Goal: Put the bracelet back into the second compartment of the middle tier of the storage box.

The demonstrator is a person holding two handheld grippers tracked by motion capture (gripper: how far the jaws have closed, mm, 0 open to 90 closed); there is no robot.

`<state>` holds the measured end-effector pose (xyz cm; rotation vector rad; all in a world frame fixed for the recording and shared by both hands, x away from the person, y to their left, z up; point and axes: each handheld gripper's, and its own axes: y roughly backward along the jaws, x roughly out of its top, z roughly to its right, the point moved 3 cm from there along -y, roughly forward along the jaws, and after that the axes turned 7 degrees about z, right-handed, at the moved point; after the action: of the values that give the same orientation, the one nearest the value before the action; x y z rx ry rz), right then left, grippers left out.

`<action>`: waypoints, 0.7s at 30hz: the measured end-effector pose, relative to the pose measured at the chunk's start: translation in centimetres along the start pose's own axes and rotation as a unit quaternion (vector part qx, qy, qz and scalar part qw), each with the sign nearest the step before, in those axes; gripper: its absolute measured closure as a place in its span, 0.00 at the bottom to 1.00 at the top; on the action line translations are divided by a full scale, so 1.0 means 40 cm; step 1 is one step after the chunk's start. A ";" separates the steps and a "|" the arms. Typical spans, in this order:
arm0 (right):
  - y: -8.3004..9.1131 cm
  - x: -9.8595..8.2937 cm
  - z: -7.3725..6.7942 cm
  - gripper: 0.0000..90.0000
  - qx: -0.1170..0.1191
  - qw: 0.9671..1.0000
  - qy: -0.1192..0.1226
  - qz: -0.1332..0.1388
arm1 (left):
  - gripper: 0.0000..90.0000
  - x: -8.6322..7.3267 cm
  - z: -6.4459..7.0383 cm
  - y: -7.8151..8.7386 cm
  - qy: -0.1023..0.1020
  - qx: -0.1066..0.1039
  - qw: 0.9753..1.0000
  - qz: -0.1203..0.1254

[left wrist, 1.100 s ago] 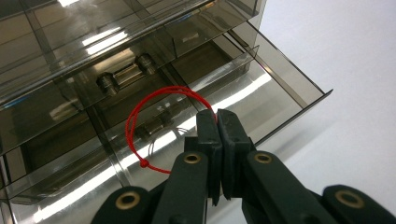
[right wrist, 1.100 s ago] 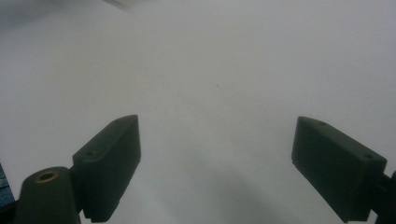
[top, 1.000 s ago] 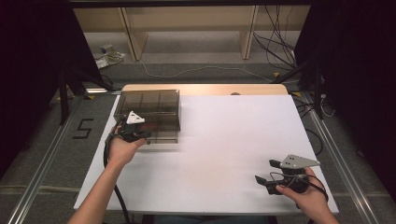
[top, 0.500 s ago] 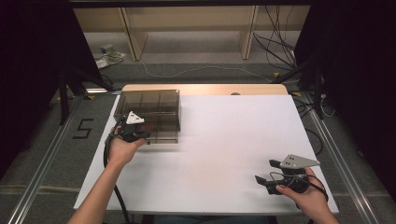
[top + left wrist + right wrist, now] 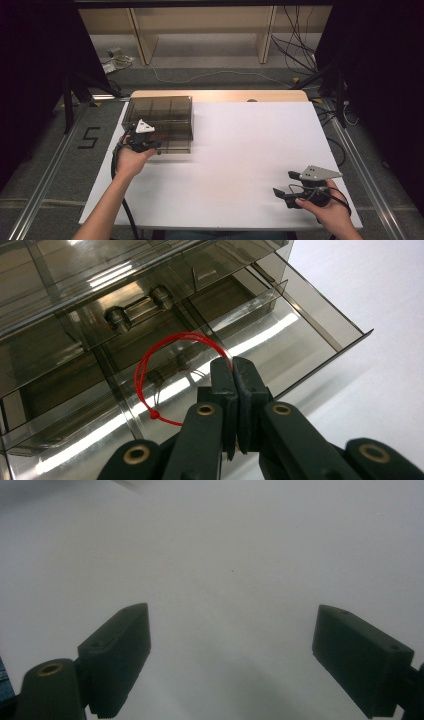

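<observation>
Red string loop pinched in left tool at smoky drawer box; right tool gapes apart.

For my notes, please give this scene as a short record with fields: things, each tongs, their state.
surface: white table
box: smoky clear drawer box, at the table's far left
drawer: lower drawer pulled partly out
loop: red string loop on the drawer front
left tongs: shut on the loop
right tongs: open, holding nothing, near right of the table
</observation>
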<state>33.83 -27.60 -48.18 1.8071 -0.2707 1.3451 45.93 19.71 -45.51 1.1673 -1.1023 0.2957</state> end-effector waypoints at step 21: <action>0.000 -0.001 0.000 0.18 0.000 1.000 0.001 -0.002 | 0.98 -0.003 0.000 -0.002 0.000 -0.004 1.000 -0.006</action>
<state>33.83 -27.60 -48.21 1.8059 -0.2662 1.3449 45.91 19.72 -45.66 1.1663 -1.0965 0.2821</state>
